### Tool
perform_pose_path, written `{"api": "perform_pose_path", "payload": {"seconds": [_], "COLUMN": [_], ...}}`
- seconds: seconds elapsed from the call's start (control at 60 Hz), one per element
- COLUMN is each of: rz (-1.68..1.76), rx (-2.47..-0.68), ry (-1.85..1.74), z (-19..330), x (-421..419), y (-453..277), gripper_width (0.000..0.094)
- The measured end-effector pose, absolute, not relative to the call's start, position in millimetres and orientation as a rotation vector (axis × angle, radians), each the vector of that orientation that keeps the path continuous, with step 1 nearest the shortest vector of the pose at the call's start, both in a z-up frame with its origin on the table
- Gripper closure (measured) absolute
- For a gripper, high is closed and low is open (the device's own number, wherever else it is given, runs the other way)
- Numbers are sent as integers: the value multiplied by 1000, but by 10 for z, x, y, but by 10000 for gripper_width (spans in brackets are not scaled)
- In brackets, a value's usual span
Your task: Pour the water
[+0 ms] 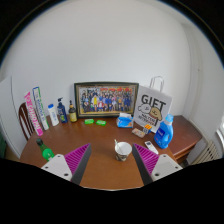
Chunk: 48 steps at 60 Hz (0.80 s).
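A white cup (pixel 122 150) with a dark pattern stands on the brown wooden table (pixel 100 165), just ahead of my fingers and nearer the right one. My gripper (pixel 112 165) is open, with its purple pads (pixel 78 158) wide apart and nothing between them. A blue jug-like bottle (pixel 165 131) stands at the right, beyond the right finger. A small green bottle (pixel 45 152) lies at the left, near the left finger.
Against the white wall stand a framed group photo (pixel 106 99), a white "GIFT" bag (pixel 152 105), several bottles (pixel 55 112) and tall boxes (pixel 33 112) at the left. Two green pieces (pixel 94 122) lie before the photo. A chair back (pixel 24 120) shows at the far left.
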<state>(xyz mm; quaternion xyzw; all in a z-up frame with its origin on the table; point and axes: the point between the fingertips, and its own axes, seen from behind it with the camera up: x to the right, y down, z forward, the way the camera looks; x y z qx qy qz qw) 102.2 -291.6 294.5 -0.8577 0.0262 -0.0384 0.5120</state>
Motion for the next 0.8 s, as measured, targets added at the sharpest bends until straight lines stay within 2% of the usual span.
{"api": "perform_pose_path", "payload": {"seconds": [0.283, 0.433, 0.8], "rz": [-136, -155, 12], "rx": [-2101, -2106, -2079], "ry": [66, 41, -2], "z": [2695, 2450, 1703], "x": [1026, 878, -560], "y": [-3016, -3168, -3438], "gripper_width": [84, 84, 82]}}
